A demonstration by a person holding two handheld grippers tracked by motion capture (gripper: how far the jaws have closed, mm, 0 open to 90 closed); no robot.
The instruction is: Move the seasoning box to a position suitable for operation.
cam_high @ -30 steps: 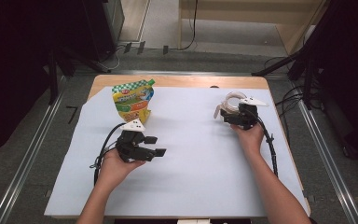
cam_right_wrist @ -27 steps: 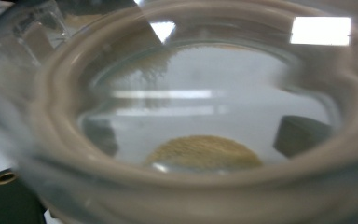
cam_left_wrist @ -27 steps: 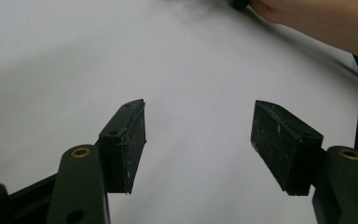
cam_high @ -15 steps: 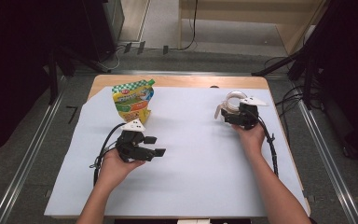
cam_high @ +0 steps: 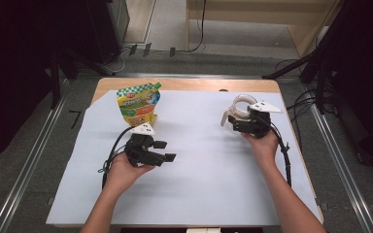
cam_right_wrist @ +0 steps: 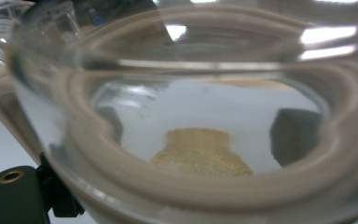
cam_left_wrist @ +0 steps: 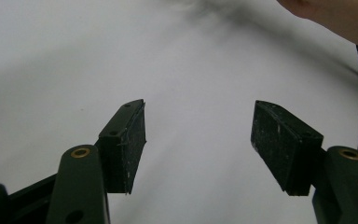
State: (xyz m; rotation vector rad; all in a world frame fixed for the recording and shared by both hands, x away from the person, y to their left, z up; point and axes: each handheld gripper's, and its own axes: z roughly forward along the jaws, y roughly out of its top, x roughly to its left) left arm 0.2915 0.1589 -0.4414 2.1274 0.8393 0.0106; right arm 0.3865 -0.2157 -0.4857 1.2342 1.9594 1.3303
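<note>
A clear jar point(cam_high: 243, 105) with a beige rim stands at the back right of the white sheet. My right gripper point(cam_high: 236, 119) is shut on it, held by a hand from the near side. In the right gripper view the jar point(cam_right_wrist: 191, 84) is very close, with a small heap of tan powder point(cam_right_wrist: 200, 151) at its bottom and a dark pad point(cam_right_wrist: 292, 140) showing through the glass. A yellow and green pouch point(cam_high: 138, 104) stands upright at the back left. My left gripper point(cam_high: 166, 150) rests just in front of it, open, with only white sheet between its jaws point(cam_left_wrist: 198, 112).
The white sheet point(cam_high: 199, 184) covers most of the wooden table point(cam_high: 194, 85). Black cables trail from both grippers toward the near edge. Dark stands and metal floor rails surround the table.
</note>
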